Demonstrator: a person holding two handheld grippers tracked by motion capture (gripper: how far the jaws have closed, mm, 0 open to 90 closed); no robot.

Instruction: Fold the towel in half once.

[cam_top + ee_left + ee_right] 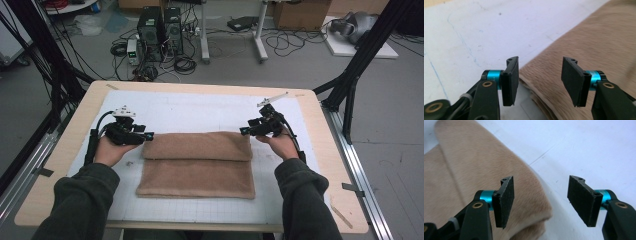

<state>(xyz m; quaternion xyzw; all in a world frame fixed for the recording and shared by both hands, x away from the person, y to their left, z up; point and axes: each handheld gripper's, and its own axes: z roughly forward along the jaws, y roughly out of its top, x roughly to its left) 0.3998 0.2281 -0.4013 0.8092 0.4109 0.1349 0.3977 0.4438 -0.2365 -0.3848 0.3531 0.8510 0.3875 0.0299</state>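
Your left gripper (148, 136) sits with jaws spread and empty at the left end of the folded tan towel (197, 165), which lies mid-mat on the white mat (200, 112). The upper fold could spring back if nudged. Your right gripper (243, 131), also spread and empty, hovers at the right corner; a careless graze there could skew the layers.

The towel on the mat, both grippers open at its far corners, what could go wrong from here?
The folded layer of the towel stops short of the near edge, so another fold may come out uneven. The left gripper straddles the stacked layers at the corner; closing there might catch only some of them. The right gripper sits beside its rounded corner, mostly over bare mat, and could close on nothing.
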